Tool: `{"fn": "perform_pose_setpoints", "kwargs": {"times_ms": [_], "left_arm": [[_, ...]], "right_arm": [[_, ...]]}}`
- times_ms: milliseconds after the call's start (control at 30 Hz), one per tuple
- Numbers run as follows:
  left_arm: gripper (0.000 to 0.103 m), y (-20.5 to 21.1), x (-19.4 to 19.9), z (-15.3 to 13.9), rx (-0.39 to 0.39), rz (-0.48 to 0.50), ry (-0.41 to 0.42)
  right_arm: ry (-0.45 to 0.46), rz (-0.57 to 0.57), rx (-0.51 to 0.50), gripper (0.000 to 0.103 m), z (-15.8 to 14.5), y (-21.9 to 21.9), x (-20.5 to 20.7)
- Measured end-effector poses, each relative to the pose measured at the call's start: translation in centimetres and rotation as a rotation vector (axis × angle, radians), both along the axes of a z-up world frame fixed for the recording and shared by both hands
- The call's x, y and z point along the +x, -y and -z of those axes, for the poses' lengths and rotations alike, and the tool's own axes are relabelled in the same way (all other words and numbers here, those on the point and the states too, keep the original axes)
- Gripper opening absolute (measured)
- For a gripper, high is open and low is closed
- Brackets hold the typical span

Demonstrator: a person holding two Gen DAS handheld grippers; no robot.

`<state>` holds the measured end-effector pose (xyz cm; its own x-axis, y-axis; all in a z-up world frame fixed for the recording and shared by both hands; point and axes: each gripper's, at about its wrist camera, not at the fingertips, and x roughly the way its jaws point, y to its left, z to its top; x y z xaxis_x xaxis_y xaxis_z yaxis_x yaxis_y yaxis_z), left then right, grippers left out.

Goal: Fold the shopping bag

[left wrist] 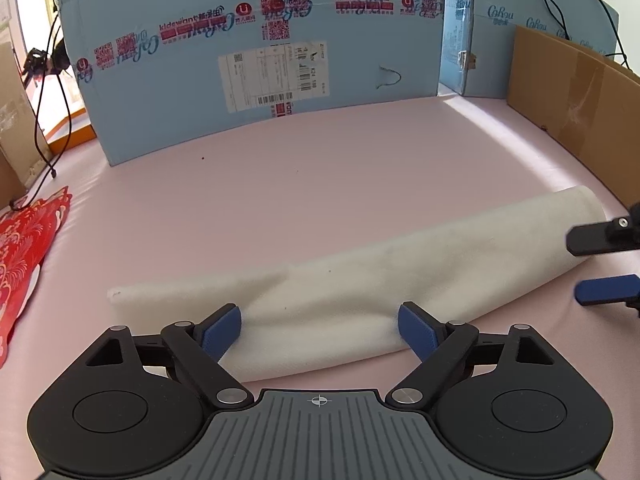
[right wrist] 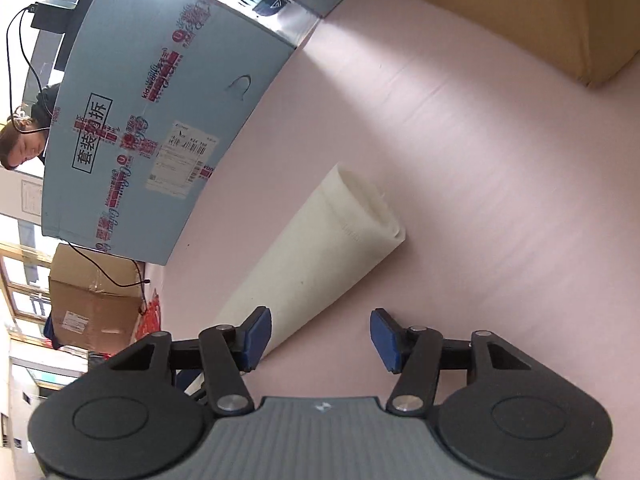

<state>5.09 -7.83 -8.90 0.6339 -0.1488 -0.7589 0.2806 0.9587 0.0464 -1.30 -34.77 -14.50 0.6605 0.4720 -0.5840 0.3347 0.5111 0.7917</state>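
One white fabric shopping bag (left wrist: 360, 280), folded into a long narrow band with a rounded, rolled look, lies flat on the pink padded table surface (left wrist: 320, 184) toward its near edge, running from near left toward the right edge. Its far end (right wrist: 368, 208) shows several layered folds; any handles are hidden inside.

Left gripper (left wrist: 320, 326), black with blue pads: jaws spread wide, released, straddling the bag's near-left portion; whether the pads touch the cloth is hard to tell.

Right gripper (right wrist: 320, 338), same build: jaws apart, holding nothing. Its left pad overlaps the bag's near edge; the right pad stands over bare table. In the left wrist view only its two fingertips (left wrist: 600, 290) show, cut off at the frame's right side, beside the bag's right end.

Light blue cardboard panel (left wrist: 260, 60) with red printed tape and a shipping label, upright along the far edge.

Brown cardboard panel (left wrist: 580, 92), upright along the right edge.

Red patterned paper item (left wrist: 28, 256), at the left edge, partly cut off.
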Motion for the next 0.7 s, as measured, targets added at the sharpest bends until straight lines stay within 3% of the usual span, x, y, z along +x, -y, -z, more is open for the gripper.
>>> {"fn": "perform_pose_setpoints", "kwargs": {"times_ms": [167,300,333,467,600,700], "left_arm": [[0.089,0.0,0.1,0.0,-0.004,-0.01,-0.009],[0.089,0.0,0.2,0.0,-0.004,-0.011,-0.015],[0.089,-0.1,0.2,0.0,-0.004,-0.011,-0.015],[0.089,-0.1,0.2,0.0,-0.002,-0.013,-0.015],[0.089,-0.1,0.3,0.1,-0.001,-0.012,-0.016],[0.089,-0.2,0.3,0.1,-0.004,-0.01,-0.015]], "right_arm": [[0.094,0.037,0.063,0.057,1.2,-1.1,1.2],[0.133,-0.01,-0.02,0.054,0.3,-2.8,2.3],[0.139,-0.015,-0.053,0.05,0.0,-3.1,2.5],[0.173,-0.068,-0.241,0.02,-1.7,-4.5,3.1],[0.296,-0.215,-0.532,0.017,-5.1,-8.2,3.5],[0.433,-0.351,-0.66,0.016,-7.3,-11.4,3.5]]}}
